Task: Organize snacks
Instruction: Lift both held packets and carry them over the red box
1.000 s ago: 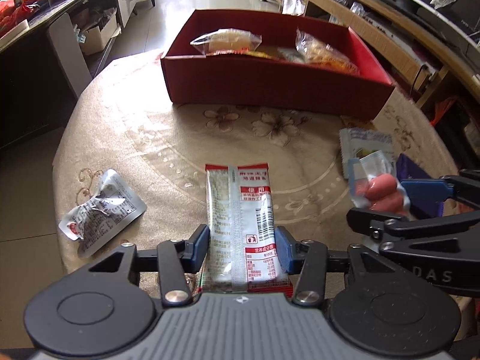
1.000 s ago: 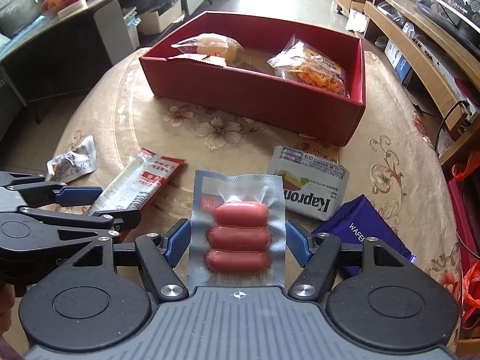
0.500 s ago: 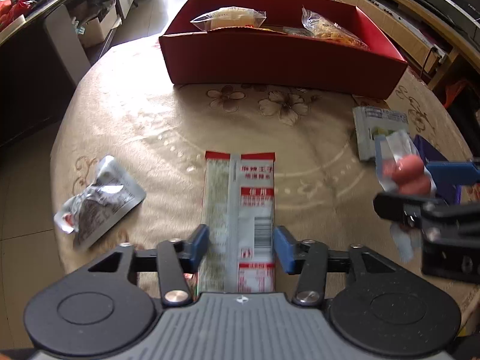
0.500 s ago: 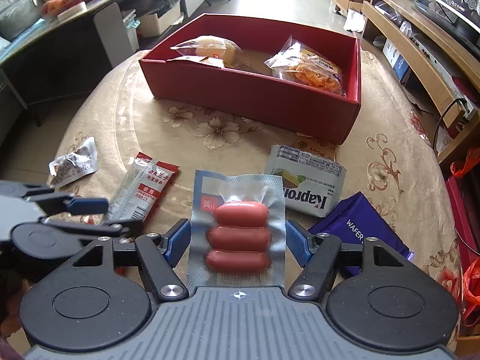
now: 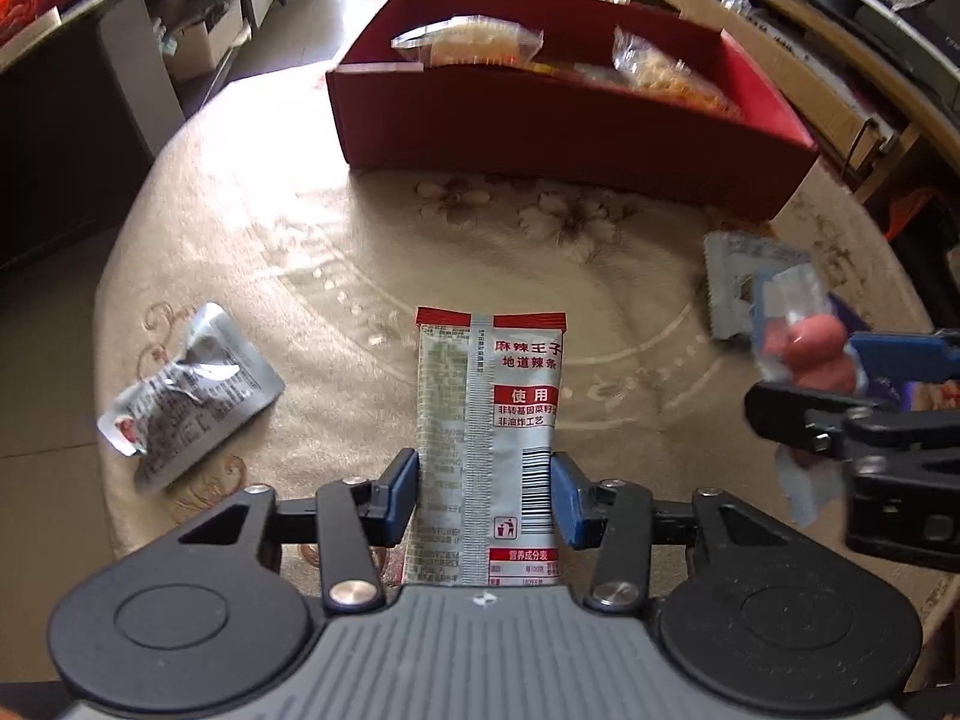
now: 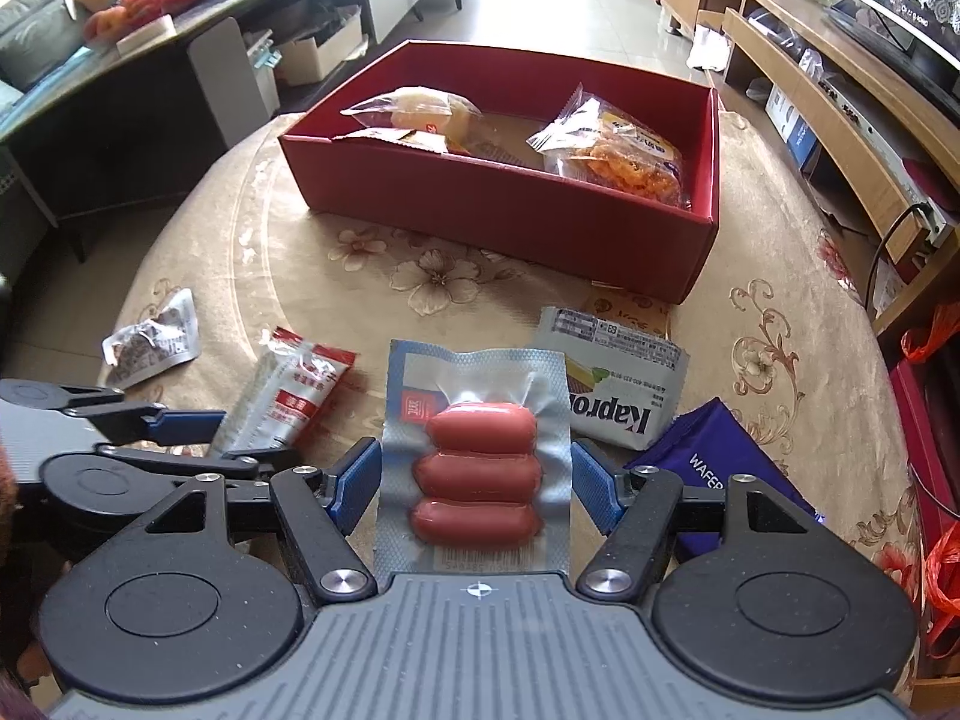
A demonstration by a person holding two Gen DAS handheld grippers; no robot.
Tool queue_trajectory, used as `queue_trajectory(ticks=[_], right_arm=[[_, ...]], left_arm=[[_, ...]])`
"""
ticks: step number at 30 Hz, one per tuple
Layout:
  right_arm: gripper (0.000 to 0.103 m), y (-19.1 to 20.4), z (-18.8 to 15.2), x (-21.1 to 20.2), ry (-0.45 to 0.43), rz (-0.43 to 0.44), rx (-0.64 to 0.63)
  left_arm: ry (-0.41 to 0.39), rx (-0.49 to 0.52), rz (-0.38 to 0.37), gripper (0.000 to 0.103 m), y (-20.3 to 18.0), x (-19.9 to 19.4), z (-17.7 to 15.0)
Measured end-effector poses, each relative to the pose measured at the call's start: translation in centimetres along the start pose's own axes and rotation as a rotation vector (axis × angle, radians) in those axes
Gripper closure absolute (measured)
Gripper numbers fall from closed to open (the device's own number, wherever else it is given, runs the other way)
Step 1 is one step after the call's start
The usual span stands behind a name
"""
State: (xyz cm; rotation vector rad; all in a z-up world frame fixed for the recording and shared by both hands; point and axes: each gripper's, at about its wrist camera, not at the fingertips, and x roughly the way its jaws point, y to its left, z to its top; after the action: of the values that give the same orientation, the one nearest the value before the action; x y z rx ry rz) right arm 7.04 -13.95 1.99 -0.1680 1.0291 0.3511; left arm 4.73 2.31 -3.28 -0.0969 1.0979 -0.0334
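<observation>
Left hand-held gripper (image 5: 485,495) was clenched on the near end of a red-and-white spicy strip packet (image 5: 489,420); its jaws had just been closing, with the packet between them. Ahead of this hand-held gripper, the packet projected flat and lengthwise, a hold that likely kept it from folding during transfer. Well ahead stood the red box (image 5: 570,120), already containing several bagged snacks, so it was judged the destination. To the left lay a crumpled silver pouch (image 5: 186,396) on the worktop (image 5: 300,240). To the right, the right hand-held gripper (image 5: 840,384) appeared side-on with its load.

Right hand-held gripper (image 6: 477,483) was grasping a vacuum pack of three sausages (image 6: 474,468), both pads against the pack's edges, held level, probably to keep the film from slipping. Just ahead and to the right lay a Kapron wafer packet (image 6: 612,384) and a purple wafer bag (image 6: 714,456), neither yet collected. Further ahead, the red box (image 6: 510,216) stood open-topped. At the left, the left hand-held gripper (image 6: 234,438) held its strip packet (image 6: 288,396).
</observation>
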Motion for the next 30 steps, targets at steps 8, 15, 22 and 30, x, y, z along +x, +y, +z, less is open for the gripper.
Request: queue_trajectory(ticks=[8, 15, 22, 30], right_arm=[[0.029, -0.4, 0.3, -0.4, -0.019, -0.005, 0.015], [0.029, -0.8, 1.5, -0.9, -0.055, -0.008, 0.032], [0.029, -1.5, 3.9, -1.3, -0.114, -0.025, 0.066], [0.029, -3.3, 7.1, -0.4, -0.155, -0.043, 0.145]], left_arm=[[-0.085, -0.030, -0.049, 0.062, 0.1, -2.9, 1.0], [-0.131, -0.045, -0.070, 0.062, -0.1, -3.7, 2.6], [-0.182, -0.047, -0.065, 0.062, -0.5, -4.1, 5.6], [-0.219, -0.045, -0.057, 0.062, -1.3, -2.9, 10.2]])
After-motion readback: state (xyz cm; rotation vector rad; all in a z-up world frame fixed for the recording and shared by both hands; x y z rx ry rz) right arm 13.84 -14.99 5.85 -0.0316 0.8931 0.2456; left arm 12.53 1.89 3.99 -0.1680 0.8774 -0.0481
